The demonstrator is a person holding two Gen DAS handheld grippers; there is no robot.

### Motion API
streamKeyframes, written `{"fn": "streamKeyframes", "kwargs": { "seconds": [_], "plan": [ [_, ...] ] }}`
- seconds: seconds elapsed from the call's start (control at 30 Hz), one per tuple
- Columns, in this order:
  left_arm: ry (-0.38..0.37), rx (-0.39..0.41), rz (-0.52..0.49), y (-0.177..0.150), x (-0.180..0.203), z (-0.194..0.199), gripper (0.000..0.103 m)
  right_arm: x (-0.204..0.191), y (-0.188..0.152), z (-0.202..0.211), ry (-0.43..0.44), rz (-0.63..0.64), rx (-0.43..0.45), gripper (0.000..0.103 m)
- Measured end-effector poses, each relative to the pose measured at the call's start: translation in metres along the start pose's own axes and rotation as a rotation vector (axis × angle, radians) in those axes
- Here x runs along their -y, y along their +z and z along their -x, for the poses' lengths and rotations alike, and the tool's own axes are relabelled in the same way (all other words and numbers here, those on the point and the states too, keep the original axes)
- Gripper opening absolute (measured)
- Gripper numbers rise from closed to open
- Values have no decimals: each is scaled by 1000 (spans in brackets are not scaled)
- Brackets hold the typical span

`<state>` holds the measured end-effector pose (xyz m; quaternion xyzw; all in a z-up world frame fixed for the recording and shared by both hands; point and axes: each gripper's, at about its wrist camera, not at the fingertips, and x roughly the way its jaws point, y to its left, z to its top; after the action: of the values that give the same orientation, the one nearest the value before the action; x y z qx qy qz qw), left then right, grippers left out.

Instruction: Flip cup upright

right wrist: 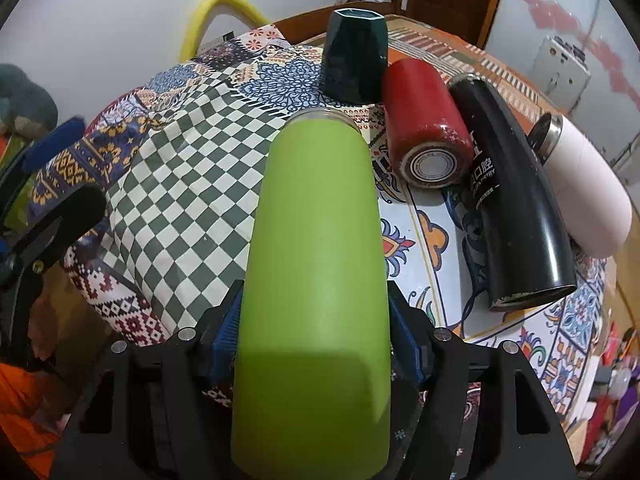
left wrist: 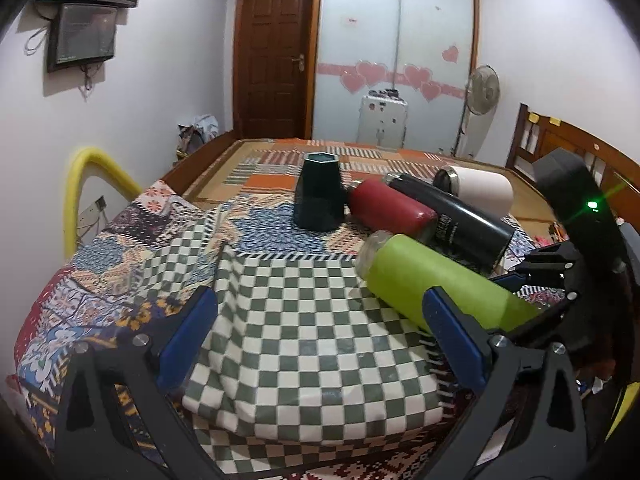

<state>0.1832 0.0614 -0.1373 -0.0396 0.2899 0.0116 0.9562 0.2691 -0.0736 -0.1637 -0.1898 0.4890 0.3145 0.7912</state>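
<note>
Green cup point(right wrist: 316, 264) fills my right gripper point(right wrist: 314, 332), jaws pinching its near end as it lies lengthwise on the checkered cloth point(left wrist: 304, 320), ready to tip upright; left gripper point(left wrist: 320, 340) spread, empty.

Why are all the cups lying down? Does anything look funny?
Yes. The green cup, red cup, black cup and white cup lie on their sides. The dark cup stands. The right gripper clamps the green one.

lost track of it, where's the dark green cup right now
The dark green cup stands at the far side of the patterned cloth, rim down, just left of the lying red bottle.
</note>
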Motion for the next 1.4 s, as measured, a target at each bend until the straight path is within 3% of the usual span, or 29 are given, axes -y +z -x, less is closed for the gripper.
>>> {"fn": "streamKeyframes", "kwargs": {
  "seconds": [0.27,0.53,0.77,1.03,1.13,1.4],
  "plan": [
    [-84,-126,-19,22,24,-30,103,14,-24,38,45,-18,73,66],
    [-128,-284,-39,30,64,-69,103,58,-59,79,-30,-130,208,66],
    [-126,-301,-65,37,88,-76,103,79,-71,67,-41,-191,233,66],
    [-97,-397,-55,30,79,-94,103,68,-68,63,140,-180,268,66],
    [-62,-417,-40,26,73,-101,103,62,-70,54,128,-165,246,67],
    [-103,-423,-36,24,65,-102,103,75,-81,44,86,-198,221,67]
  ]
}}
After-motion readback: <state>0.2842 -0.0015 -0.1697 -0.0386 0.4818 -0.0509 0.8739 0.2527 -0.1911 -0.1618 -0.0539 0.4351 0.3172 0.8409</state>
